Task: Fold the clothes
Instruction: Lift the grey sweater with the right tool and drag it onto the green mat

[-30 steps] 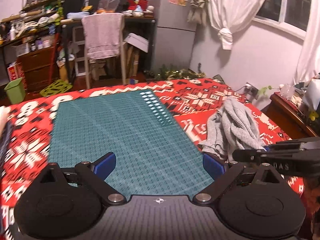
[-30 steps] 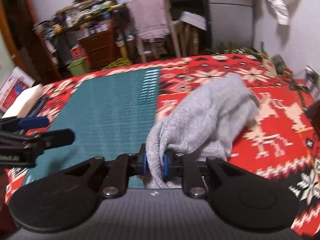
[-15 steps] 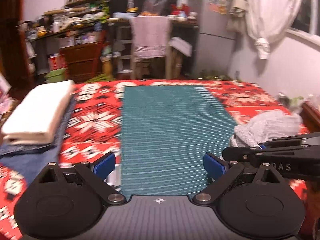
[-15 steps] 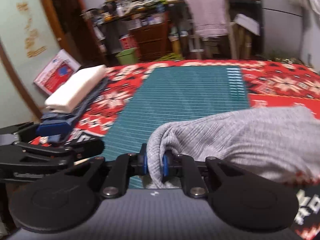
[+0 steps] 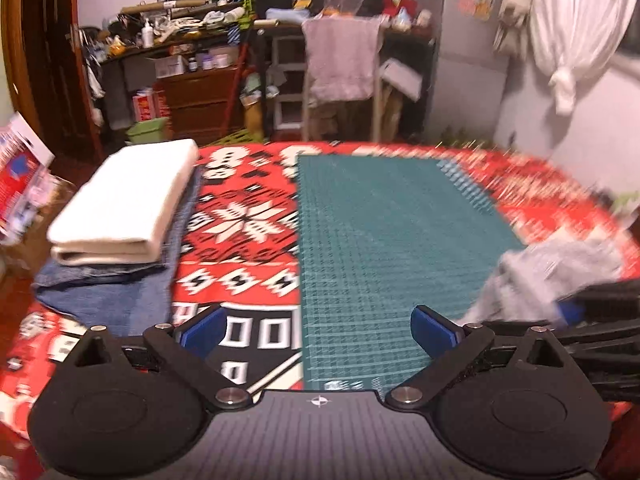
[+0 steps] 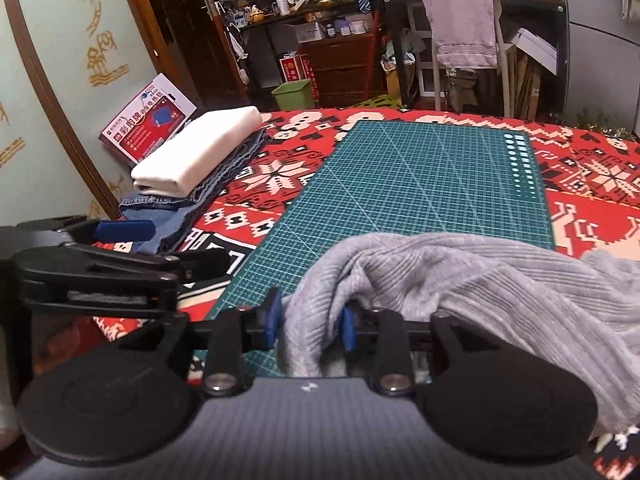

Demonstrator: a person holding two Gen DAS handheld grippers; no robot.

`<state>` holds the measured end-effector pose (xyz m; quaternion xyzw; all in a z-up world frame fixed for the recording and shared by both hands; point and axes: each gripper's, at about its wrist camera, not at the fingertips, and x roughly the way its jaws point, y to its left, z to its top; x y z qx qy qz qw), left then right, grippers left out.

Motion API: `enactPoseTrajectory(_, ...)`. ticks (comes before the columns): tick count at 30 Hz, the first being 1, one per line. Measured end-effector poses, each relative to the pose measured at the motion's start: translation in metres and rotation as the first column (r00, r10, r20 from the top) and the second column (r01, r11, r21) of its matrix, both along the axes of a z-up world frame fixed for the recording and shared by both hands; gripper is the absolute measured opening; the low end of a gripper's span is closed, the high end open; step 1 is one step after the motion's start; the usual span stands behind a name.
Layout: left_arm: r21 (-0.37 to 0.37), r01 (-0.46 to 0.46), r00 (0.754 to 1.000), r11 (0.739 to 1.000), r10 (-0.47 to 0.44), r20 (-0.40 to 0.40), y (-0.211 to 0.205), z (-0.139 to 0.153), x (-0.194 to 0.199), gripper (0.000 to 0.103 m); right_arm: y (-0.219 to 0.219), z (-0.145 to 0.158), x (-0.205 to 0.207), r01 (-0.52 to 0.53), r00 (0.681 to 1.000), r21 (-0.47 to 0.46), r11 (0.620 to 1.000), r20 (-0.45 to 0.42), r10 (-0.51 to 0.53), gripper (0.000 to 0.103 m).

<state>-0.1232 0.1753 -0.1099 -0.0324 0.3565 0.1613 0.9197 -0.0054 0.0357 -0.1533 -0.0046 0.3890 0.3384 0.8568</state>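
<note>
Right gripper [image 6: 308, 322] clamps bunched sweater [image 6: 480, 276]; left gripper [image 5: 316, 326] wide, empty. Thin pinch may slip, dropping it off mat [image 6: 420, 176].

Left hand-held gripper [image 5: 318, 330]: blue pads spread wide, nothing between them, over the near edge of the teal gridded cutting mat [image 5: 396, 232]. Mat lies on red patterned blanket [image 5: 244, 216]. Crumpled grey knit garment [image 5: 552, 276], blurred, at mat's right edge. Folded white cloth [image 5: 124, 208] stacked on folded blue denim [image 5: 108, 296], far left.
</note>
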Motion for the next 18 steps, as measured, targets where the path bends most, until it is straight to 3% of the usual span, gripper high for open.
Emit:
enactPoseTrajectory(4, 0.062, 0.038, 0.999, 0.997, -0.038, 0.000, -0.013, 0.002, 0.000, 0.099, -0.016, 0.009, -0.005, 0.012, 1.000, 0.004, 1.000, 0.006, -0.012, 0.063)
enactPoseTrajectory(8, 0.088, 0.091, 0.995, 0.992, -0.087, -0.044, -0.026, 0.005, 0.002, 0.099, -0.028, 0.017, -0.010, 0.020, 0.999, -0.018, 1.000, 0.044, -0.019, 0.073)
enactPoseTrajectory(15, 0.014, 0.218, 0.976, 0.976, -0.217, -0.036, -0.043, 0.004, 0.005, 0.092, -0.063, 0.020, -0.010, 0.079, 0.996, -0.033, 0.996, 0.052, -0.077, 0.077)
enactPoseTrajectory(18, -0.040, 0.224, 0.974, 0.974, -0.225, -0.017, -0.044, 0.001, 0.014, 0.092, -0.077, 0.018, -0.009, 0.115, 0.993, -0.035, 0.993, 0.043, -0.113, 0.077)
